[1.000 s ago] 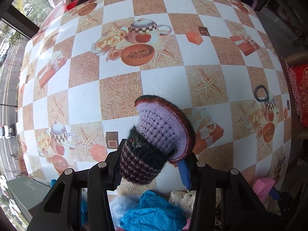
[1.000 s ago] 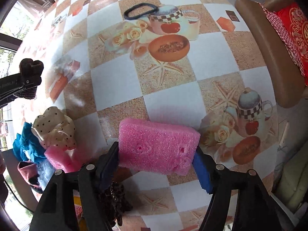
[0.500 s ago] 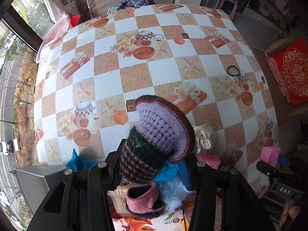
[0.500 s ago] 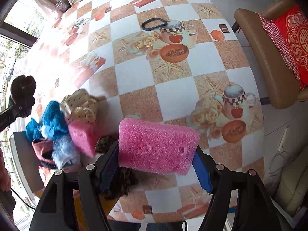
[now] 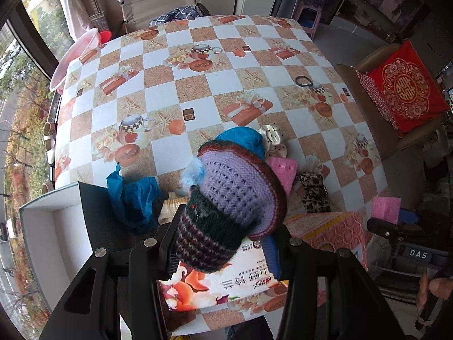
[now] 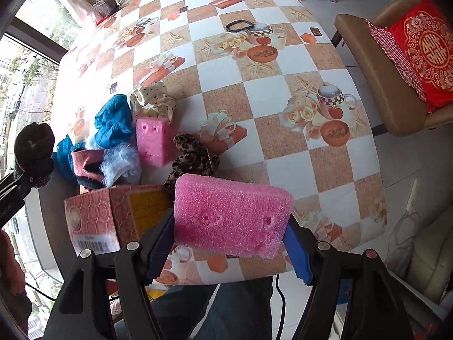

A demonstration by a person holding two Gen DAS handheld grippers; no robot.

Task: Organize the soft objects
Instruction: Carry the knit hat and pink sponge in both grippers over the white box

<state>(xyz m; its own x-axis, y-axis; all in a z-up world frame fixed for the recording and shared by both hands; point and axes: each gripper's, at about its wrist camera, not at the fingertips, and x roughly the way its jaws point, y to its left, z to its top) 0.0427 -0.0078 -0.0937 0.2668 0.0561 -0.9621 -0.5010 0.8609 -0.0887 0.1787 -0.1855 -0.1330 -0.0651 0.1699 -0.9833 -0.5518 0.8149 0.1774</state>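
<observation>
We hold a knitted hat (image 5: 232, 195) in our left gripper (image 5: 223, 243) and a pink sponge (image 6: 230, 218) in our right gripper (image 6: 229, 250), above the checkered tabletop (image 6: 283, 90).

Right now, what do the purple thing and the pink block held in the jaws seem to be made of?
The purple knitted piece looks like wool or acrylic yarn: ribbed stitches, fuzzy matte surface, dark striped cuff. The pink block looks like open-cell foam sponge: porous, grainy matte surface with small pits and holes; its exact plastic cannot be told.
</observation>
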